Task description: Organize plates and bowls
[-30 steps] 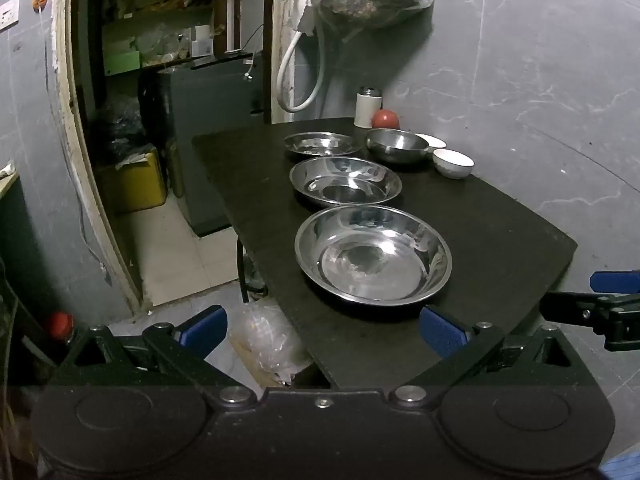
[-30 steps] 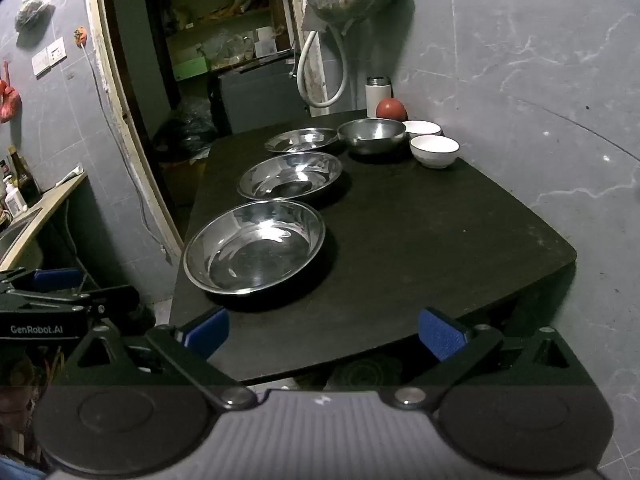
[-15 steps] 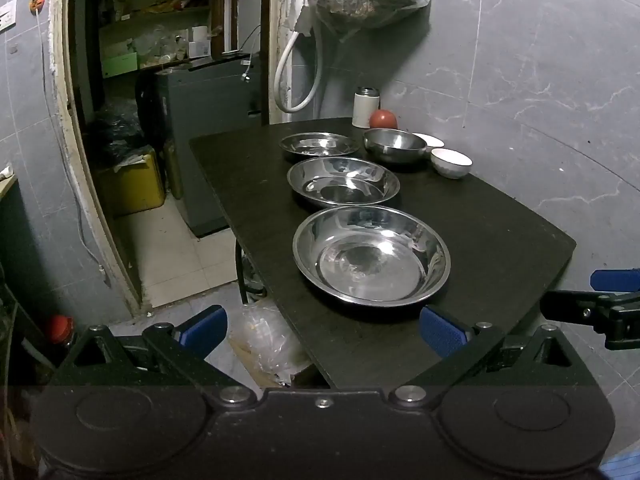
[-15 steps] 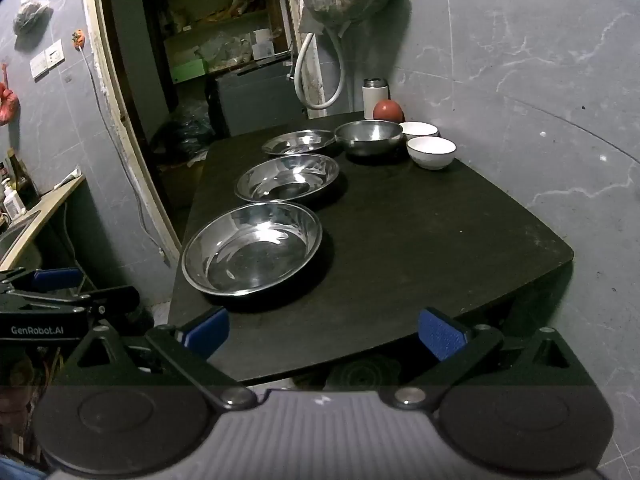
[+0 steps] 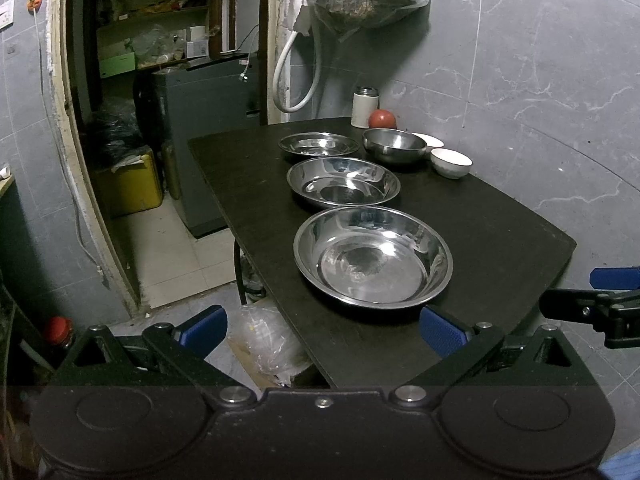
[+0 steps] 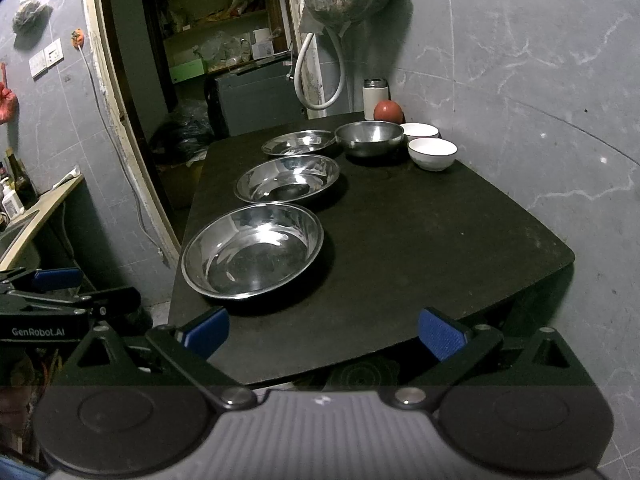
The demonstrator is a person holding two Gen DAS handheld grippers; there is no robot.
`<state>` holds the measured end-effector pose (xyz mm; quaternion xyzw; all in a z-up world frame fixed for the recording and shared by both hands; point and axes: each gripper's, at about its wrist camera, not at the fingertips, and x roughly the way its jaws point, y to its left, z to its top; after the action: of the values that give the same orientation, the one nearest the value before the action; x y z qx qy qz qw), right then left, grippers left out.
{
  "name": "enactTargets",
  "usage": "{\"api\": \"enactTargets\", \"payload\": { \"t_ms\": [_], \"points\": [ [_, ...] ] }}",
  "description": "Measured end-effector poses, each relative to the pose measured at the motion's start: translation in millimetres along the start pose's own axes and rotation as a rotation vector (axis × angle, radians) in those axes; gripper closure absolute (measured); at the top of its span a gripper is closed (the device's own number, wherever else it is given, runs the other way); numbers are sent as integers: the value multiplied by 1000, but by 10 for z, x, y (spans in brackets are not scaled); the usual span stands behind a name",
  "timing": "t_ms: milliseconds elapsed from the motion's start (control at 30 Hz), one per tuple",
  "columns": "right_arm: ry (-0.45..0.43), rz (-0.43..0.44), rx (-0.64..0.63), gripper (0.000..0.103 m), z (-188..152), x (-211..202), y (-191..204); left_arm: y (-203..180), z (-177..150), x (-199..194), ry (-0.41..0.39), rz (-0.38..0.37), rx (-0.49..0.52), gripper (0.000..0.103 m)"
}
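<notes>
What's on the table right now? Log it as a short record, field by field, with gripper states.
surface: dark table
steel plates: three in a row, nearest plate, middle plate, far plate
steel bowl, beside the far plate
white bowls: two, near one, far one
other items: red fruit, white flask
left gripper: jaws open, empty
right gripper: jaws open, empty

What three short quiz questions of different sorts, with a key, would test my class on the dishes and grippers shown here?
1. True or false: the nearest steel plate is stacked on another plate.
2. How many white bowls stand on the table?
3. The steel bowl stands nearest: A) the red ball B) the table's near edge C) the left gripper.

Key: 1 false; 2 two; 3 A. Both grippers, the right gripper included, are open and empty.
</notes>
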<state>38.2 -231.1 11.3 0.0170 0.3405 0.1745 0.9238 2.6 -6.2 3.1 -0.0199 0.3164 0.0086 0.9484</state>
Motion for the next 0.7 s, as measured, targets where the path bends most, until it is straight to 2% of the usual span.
{"api": "enactTargets", "payload": {
  "t_ms": [700],
  "points": [
    [1, -3, -2, 0, 25, 39, 28, -47, -9, -18, 2, -4, 2, 1]
  ]
}}
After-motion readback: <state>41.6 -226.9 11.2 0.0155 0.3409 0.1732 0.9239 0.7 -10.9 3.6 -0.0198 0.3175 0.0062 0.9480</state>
